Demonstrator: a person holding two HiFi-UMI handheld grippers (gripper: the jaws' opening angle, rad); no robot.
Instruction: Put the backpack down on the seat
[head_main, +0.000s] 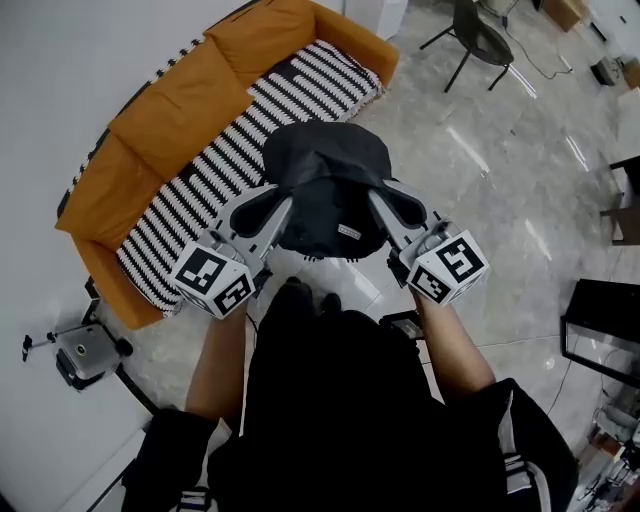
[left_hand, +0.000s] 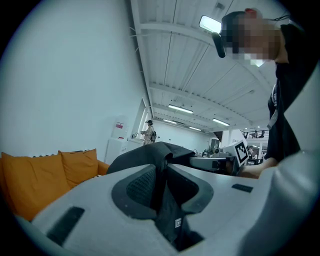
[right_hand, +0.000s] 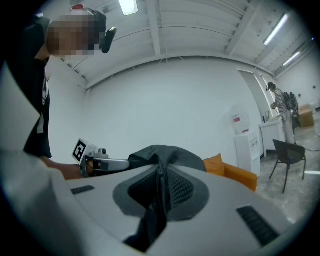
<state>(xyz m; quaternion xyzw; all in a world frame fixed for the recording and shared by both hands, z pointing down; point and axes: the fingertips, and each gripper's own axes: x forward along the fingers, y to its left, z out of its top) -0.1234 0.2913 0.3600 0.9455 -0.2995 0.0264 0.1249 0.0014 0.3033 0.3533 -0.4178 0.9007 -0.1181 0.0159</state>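
A dark grey backpack (head_main: 325, 190) hangs in the air between my two grippers, just in front of the orange sofa (head_main: 190, 100). My left gripper (head_main: 282, 212) is shut on a fold of its fabric at the left side, and my right gripper (head_main: 380, 208) is shut on the fabric at its right side. In the left gripper view the backpack (left_hand: 165, 175) is pinched between the dark pads. The right gripper view shows the same backpack (right_hand: 160, 200) cloth squeezed between its pads. The sofa seat carries a black-and-white striped cover (head_main: 250, 150) with nothing on it.
A white wall runs behind the sofa. A dark chair (head_main: 478, 40) stands on the shiny floor at the upper right, and a black frame (head_main: 600, 320) stands at the right edge. A small grey device (head_main: 85, 352) sits on the floor by the sofa's near end.
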